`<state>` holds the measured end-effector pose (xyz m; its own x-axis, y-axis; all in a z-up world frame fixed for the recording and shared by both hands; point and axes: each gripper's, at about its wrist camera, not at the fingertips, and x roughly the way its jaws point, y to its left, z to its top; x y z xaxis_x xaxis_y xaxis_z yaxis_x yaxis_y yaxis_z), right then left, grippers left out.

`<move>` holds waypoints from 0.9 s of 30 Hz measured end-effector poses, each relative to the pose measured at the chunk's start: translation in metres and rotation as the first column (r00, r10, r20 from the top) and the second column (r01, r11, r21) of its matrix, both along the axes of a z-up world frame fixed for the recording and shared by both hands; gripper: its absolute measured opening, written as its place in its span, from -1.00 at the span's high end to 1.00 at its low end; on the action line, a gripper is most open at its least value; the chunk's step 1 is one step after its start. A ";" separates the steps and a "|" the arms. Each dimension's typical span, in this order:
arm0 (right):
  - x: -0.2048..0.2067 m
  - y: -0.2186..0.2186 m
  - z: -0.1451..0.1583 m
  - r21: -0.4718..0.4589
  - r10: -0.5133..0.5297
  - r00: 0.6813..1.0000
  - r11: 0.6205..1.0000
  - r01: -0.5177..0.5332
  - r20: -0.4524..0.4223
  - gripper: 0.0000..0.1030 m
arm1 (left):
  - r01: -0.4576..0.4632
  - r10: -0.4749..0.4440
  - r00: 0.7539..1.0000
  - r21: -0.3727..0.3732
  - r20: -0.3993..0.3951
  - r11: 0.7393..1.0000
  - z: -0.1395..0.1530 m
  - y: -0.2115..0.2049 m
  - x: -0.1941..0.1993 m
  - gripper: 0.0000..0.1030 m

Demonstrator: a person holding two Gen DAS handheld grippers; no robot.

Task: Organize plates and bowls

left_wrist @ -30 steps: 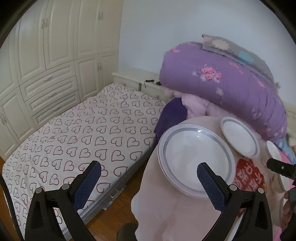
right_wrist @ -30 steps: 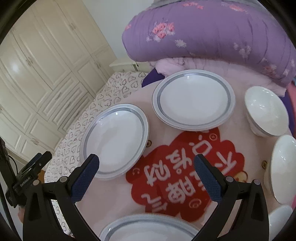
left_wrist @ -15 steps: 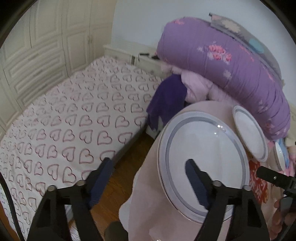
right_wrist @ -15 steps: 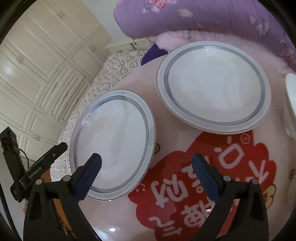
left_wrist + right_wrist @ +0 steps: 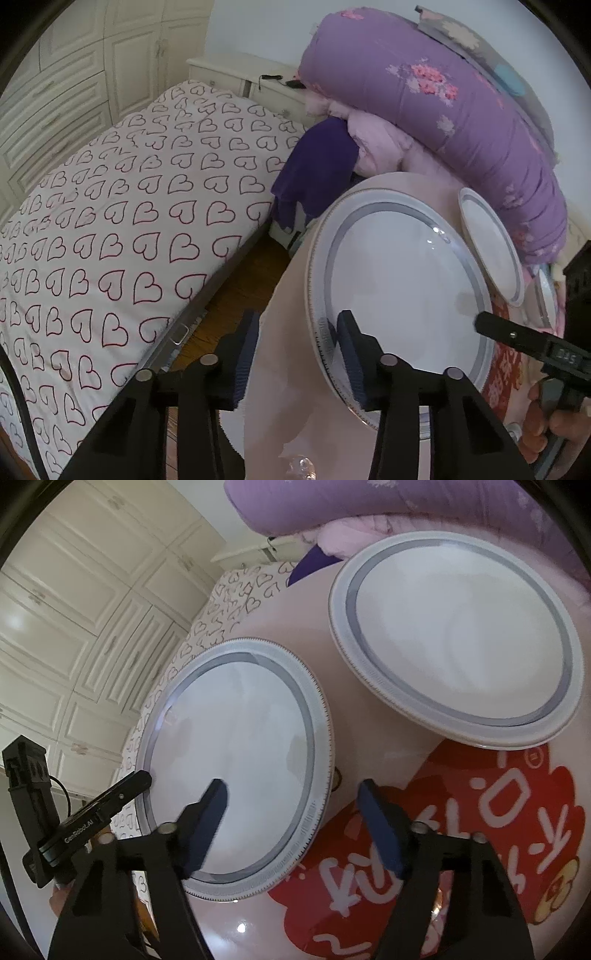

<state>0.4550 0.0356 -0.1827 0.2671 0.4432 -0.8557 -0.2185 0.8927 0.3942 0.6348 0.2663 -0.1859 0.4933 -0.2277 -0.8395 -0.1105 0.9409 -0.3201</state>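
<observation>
White with a grey ring, the near plate [image 5: 402, 295] lies flat on the pink table [image 5: 291, 398], by the table's edge. The left gripper [image 5: 295, 354] has come to the plate's outer rim. One blue finger [image 5: 351, 362] is over the plate, and the other finger is out past the rim, over the table's edge. The jaws have just been closing, but I cannot tell if they press the rim yet.

The right gripper [image 5: 295, 823] is at the other side of the same plate [image 5: 236, 768]. Its left finger [image 5: 207, 823] is over the white middle, and its right finger is past the rim, over the red picture [image 5: 461, 842]. Its jaws have just been closing too, but they are not squeezing yet.

I think both grippers want to lift this plate from two sides so it stays level. A second plate [image 5: 458, 638] lies farther off, beyond the fingertips. Maybe the near plate will go on top of it.
</observation>
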 end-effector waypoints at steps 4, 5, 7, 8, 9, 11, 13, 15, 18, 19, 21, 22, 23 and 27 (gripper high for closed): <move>0.002 0.001 -0.001 0.011 -0.002 1.000 1.000 0.002 -0.001 -0.26 | 0.000 0.000 1.000 -0.022 -0.020 1.000 -0.005 0.000 0.002 0.27; 0.003 0.001 -0.001 0.013 -0.003 1.000 1.000 0.003 -0.003 -0.26 | -0.002 0.001 1.000 -0.028 -0.025 1.000 -0.006 -0.002 0.002 0.28; 0.003 0.002 -0.001 0.011 -0.002 1.000 1.000 0.002 -0.001 -0.24 | 0.003 -0.004 1.000 -0.038 -0.029 0.999 -0.008 -0.005 0.004 0.36; 0.003 0.002 -0.001 0.012 -0.001 1.000 1.000 0.001 -0.002 -0.19 | 0.010 -0.011 0.999 -0.047 -0.030 0.999 -0.009 -0.007 0.007 0.46; 0.003 0.002 -0.002 0.012 0.000 1.000 1.000 0.000 -0.002 -0.16 | 0.015 -0.017 0.999 -0.056 -0.031 0.998 -0.010 -0.007 0.007 0.53; 0.004 0.004 -0.002 0.009 -0.002 1.000 1.000 0.002 -0.001 -0.03 | 0.012 -0.015 0.999 -0.069 -0.035 0.998 -0.012 -0.008 0.010 0.60; 0.005 0.004 -0.003 0.013 -0.002 1.000 1.000 0.002 -0.004 0.12 | 0.006 -0.009 0.999 -0.068 -0.038 0.998 -0.013 -0.009 0.013 0.62; 0.005 0.004 -0.005 0.013 -0.003 1.000 1.000 0.003 -0.006 0.20 | -0.004 0.002 0.999 -0.054 -0.038 0.999 -0.013 -0.011 0.012 0.62; 0.003 0.005 -0.004 -0.005 -0.004 1.000 1.000 0.004 0.003 0.29 | -0.014 0.013 1.000 -0.051 -0.028 0.999 -0.014 -0.015 0.010 0.63; 0.002 0.004 -0.004 -0.012 -0.006 1.000 1.000 0.006 0.006 0.37 | -0.019 0.018 1.000 -0.055 -0.025 0.998 -0.015 -0.016 0.009 0.63; 0.003 0.001 -0.005 -0.013 -0.015 1.000 1.000 0.015 0.004 0.48 | -0.034 0.032 0.999 -0.067 -0.023 0.997 -0.015 -0.016 0.005 0.64; 0.003 -0.001 -0.005 -0.009 -0.018 1.000 1.000 0.018 0.001 0.53 | -0.039 0.037 0.999 -0.068 -0.023 0.997 -0.015 -0.016 0.004 0.64; 0.004 -0.002 -0.005 -0.006 -0.020 1.000 1.000 0.020 -0.001 0.55 | -0.043 0.042 0.999 -0.067 -0.022 0.997 -0.015 -0.016 0.002 0.64; 0.003 -0.004 -0.004 -0.001 -0.022 1.000 1.000 0.022 0.007 0.56 | -0.042 0.041 0.999 -0.064 -0.022 0.997 -0.013 -0.018 -0.004 0.64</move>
<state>0.4578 0.0316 -0.1866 0.2823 0.4360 -0.8545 -0.2017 0.8978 0.3915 0.6304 0.2486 -0.1992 0.4861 -0.2610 -0.8340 -0.1564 0.9130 -0.3769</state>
